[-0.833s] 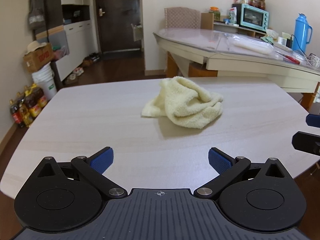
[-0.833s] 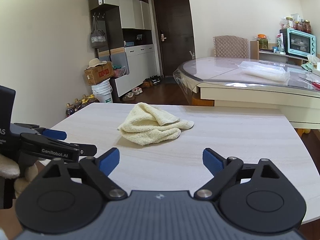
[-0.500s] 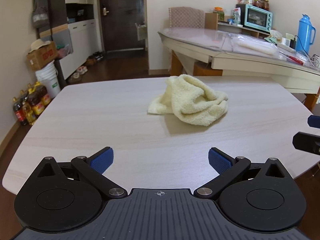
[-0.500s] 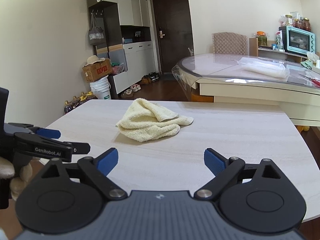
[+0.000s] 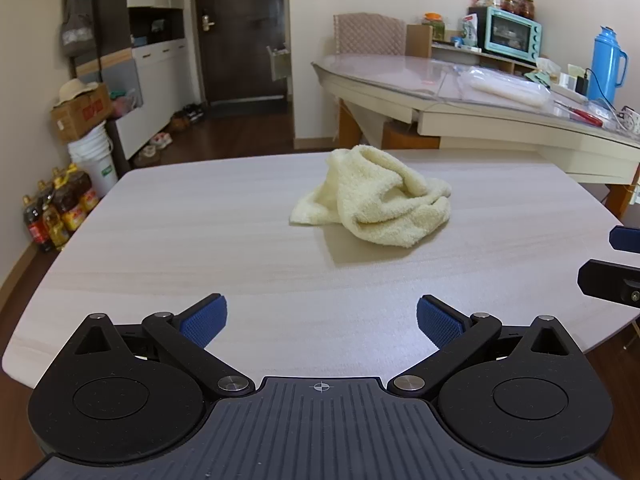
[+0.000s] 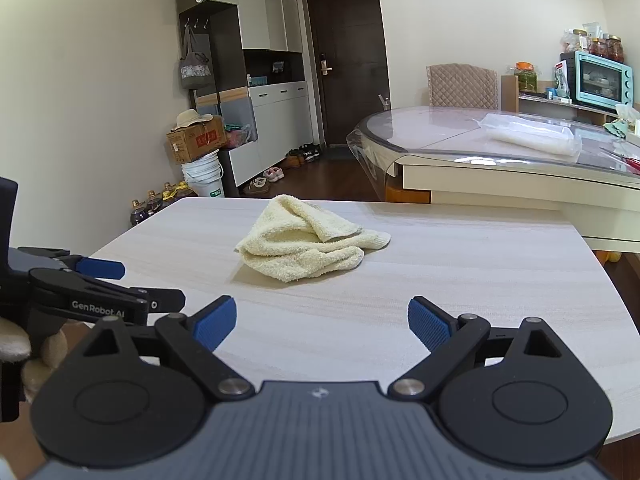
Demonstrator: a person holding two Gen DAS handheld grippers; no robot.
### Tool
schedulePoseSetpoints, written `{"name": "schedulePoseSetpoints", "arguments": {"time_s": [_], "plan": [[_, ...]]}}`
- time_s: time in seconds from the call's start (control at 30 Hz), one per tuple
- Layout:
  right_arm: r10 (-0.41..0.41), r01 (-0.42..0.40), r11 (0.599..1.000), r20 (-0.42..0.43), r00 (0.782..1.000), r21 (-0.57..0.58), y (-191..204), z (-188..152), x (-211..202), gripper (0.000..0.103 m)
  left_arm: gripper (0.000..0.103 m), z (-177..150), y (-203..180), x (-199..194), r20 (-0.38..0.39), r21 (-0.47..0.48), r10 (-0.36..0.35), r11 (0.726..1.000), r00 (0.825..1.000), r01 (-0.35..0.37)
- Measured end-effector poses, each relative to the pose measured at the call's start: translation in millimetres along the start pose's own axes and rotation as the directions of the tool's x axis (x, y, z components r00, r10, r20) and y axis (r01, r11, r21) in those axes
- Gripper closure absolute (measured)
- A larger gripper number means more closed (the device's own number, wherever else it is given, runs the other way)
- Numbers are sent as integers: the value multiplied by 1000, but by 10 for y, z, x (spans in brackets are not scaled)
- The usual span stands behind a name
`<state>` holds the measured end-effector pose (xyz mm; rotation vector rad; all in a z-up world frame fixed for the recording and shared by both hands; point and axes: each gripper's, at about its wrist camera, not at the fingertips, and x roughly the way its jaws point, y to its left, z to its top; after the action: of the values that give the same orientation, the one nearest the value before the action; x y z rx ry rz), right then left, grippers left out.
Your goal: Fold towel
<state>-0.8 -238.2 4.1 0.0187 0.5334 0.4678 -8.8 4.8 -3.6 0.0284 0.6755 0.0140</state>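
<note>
A crumpled pale yellow towel [image 5: 376, 200] lies in a heap near the middle of the light wood table [image 5: 200, 240]. It also shows in the right wrist view [image 6: 308, 248]. My left gripper [image 5: 322, 318] is open and empty, over the table's near edge, well short of the towel. My right gripper [image 6: 322, 320] is open and empty, also short of the towel. The left gripper shows at the left edge of the right wrist view [image 6: 100, 280]. The right gripper's fingers [image 5: 612, 280] show at the right edge of the left wrist view.
A second, glass-topped table [image 5: 480, 96] stands behind, with a plastic bag, a blue thermos [image 5: 606, 64] and a teal oven [image 5: 512, 38] nearby. Oil bottles [image 5: 56, 212], a white bucket and a cardboard box stand on the floor at the left.
Both grippers have shifted and tilted slightly, so the towel sits a little differently in each view. Both stay open and the towel has not moved.
</note>
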Motion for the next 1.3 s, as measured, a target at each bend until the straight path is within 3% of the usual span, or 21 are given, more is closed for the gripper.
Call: {"name": "schedulePoseSetpoints", "arguments": {"time_s": [0.77, 1.3], "plan": [[-10, 10, 1000, -12, 1000, -2, -37, 51, 62, 9, 0, 9, 29, 104, -4, -3, -2, 1000, 1000, 1], [11, -12, 1000, -33, 999, -23, -68, 333, 556, 9, 0, 212, 201, 415, -20, 5, -16, 1000, 1000, 16]]}}
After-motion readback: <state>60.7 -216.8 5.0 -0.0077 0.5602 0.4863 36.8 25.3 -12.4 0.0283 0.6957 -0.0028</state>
